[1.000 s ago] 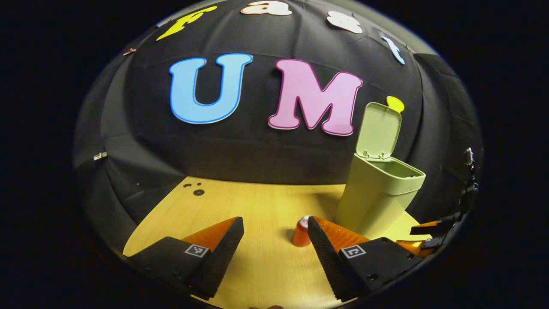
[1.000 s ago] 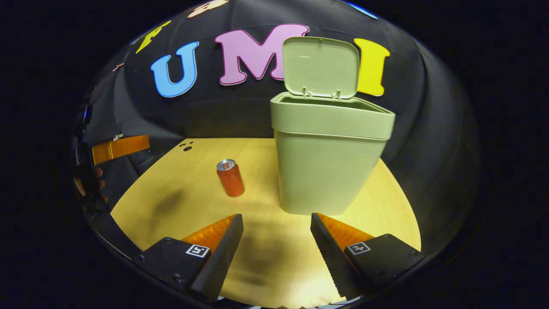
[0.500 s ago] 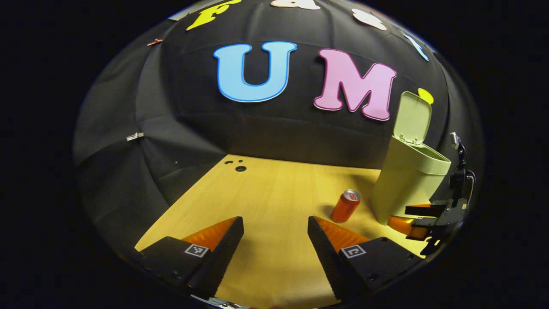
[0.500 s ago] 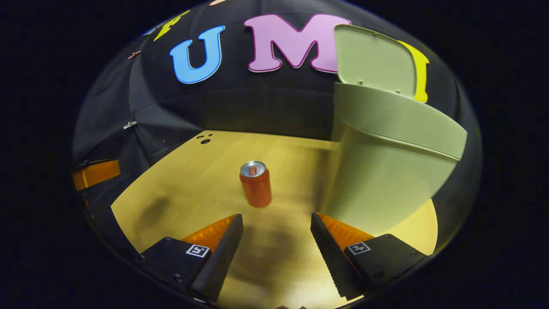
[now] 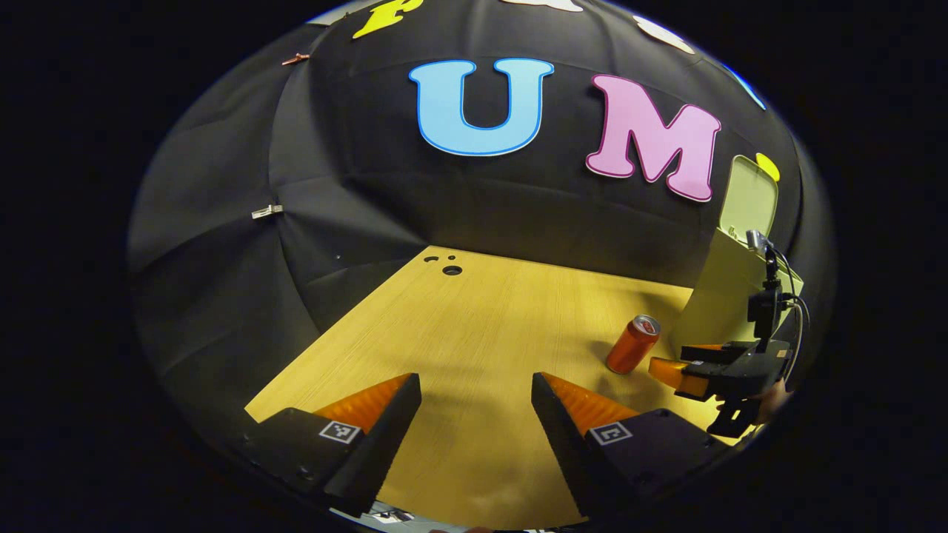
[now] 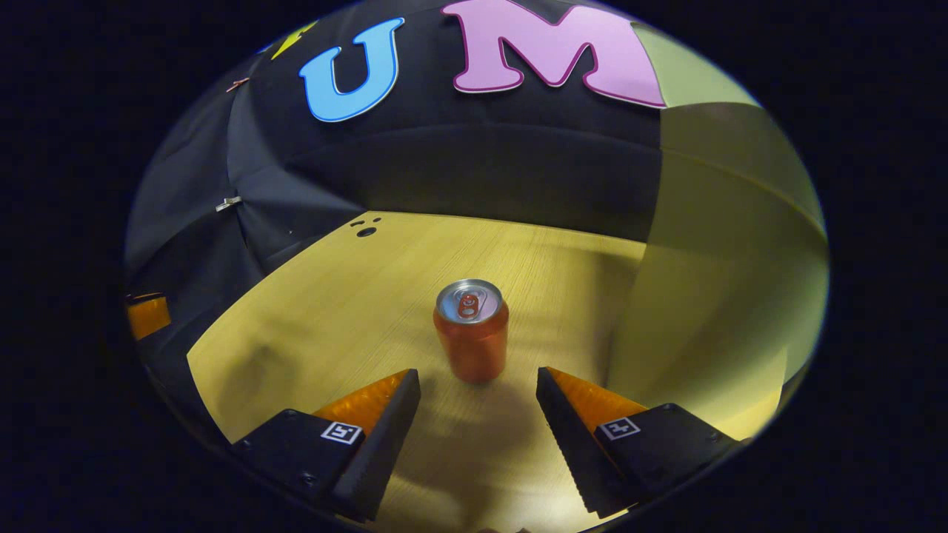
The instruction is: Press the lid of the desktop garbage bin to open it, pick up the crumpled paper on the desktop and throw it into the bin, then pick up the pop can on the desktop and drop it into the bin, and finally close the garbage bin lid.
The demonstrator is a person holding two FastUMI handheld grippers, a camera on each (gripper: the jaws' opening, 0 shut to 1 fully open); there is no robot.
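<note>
Pop can (image 6: 471, 331): upright on surface (image 6: 333, 311), just beyond right gripper (image 6: 478, 385), jaws wide apart, empty; off-centre closing may topple it.

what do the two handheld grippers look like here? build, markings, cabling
Left gripper and right gripper match: two wedge-shaped fingers with ridged inner faces on blocky bases, each base carrying a small square black-and-white fiducial tag and screw heads. In the left gripper view, the right gripper also appears side-on, with a camera mast on top and looping dark cables behind it.
</note>
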